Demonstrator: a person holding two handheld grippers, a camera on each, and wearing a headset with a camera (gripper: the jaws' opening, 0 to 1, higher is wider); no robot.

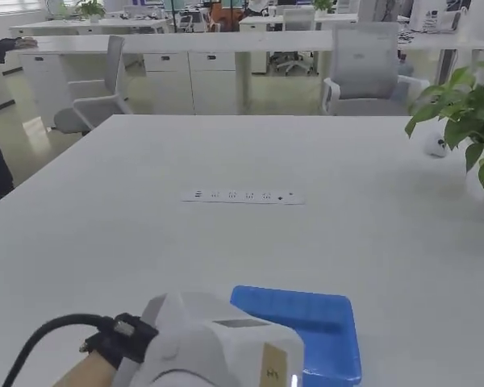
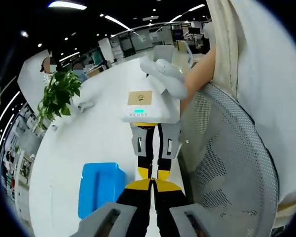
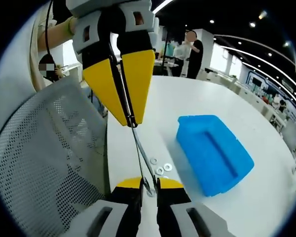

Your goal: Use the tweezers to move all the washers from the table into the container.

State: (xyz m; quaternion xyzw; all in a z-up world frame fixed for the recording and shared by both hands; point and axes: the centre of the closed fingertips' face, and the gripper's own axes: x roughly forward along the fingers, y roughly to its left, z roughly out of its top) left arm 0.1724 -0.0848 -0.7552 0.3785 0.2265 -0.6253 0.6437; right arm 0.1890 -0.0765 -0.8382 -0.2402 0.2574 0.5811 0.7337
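Observation:
In the right gripper view, thin metal tweezers (image 3: 138, 148) run from the left gripper's (image 3: 129, 121) yellow jaws down to my right gripper (image 3: 149, 191). Both pairs of jaws stand closed on the tweezers, tip to tip. Three small washers (image 3: 160, 168) lie on the white table just left of the blue container (image 3: 214, 153). In the left gripper view, my left gripper (image 2: 151, 186) faces the right gripper (image 2: 153, 173), and the blue container (image 2: 98, 187) sits to their left. The head view shows a gripper's white body (image 1: 218, 347) in front of the blue container (image 1: 315, 322).
A white power strip (image 1: 242, 196) lies mid-table. A leafy plant (image 1: 468, 113) stands at the right edge. A grey mesh chair back (image 3: 44, 158) is close beside the grippers. Office chairs (image 1: 363, 72) and desks stand beyond the table; people stand farther off.

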